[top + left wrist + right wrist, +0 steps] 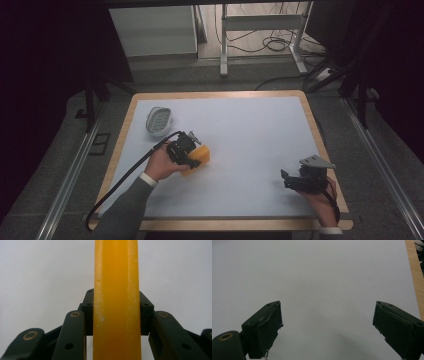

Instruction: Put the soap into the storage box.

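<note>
Your left gripper (116, 315) clamps the yellow soap bar (116, 290), its long axis running straight out between the jaws. Your right gripper (328, 325) gapes wide, holding nothing.

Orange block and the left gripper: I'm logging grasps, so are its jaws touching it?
Touching. The left gripper view shows both jaws of the left gripper pressed flush against the sides of the orange block.

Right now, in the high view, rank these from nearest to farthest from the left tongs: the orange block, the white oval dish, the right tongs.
1. Orange rectangular block: clamped in the left tongs, left of the mat's middle.
2. White oval ridged dish: up and left of them, near the mat's far left corner.
3. Right tongs: across the mat, near its right edge, jaws open.
</note>
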The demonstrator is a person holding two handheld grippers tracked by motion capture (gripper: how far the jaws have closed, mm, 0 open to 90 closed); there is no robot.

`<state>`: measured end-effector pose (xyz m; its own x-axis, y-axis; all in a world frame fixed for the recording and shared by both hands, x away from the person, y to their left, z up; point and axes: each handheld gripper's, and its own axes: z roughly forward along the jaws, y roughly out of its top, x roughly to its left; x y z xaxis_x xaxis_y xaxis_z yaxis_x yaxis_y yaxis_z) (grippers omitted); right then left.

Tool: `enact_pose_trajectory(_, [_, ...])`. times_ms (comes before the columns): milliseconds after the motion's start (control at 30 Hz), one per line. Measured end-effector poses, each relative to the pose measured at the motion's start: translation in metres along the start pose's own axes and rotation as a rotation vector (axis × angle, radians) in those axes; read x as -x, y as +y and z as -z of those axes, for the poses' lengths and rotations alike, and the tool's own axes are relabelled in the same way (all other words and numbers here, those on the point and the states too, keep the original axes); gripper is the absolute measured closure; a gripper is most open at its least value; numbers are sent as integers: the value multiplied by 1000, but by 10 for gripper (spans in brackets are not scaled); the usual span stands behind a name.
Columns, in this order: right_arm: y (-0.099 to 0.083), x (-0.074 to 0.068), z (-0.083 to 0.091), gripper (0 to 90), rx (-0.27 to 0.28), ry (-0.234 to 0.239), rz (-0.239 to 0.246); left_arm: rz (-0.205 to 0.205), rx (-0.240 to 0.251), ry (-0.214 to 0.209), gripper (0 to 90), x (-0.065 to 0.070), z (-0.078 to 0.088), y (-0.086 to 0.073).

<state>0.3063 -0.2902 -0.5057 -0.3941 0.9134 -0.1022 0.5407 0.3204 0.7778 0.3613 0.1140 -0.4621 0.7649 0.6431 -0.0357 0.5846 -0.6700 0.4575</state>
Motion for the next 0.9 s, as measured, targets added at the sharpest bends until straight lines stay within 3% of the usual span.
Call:
enact_pose_trajectory(433, [-1,2,-1,88,-8,-7,-9,42,38,33,607,-20,17,4])
enact_pose_trajectory(667, [0,2,-1,88,-6,-9,-8,68,69,30,607,-30,25,10])
enact_pose_trajectory(900, [-1,3,-1,88,-9,-15,-11,92,61,34,607,-43,25,10])
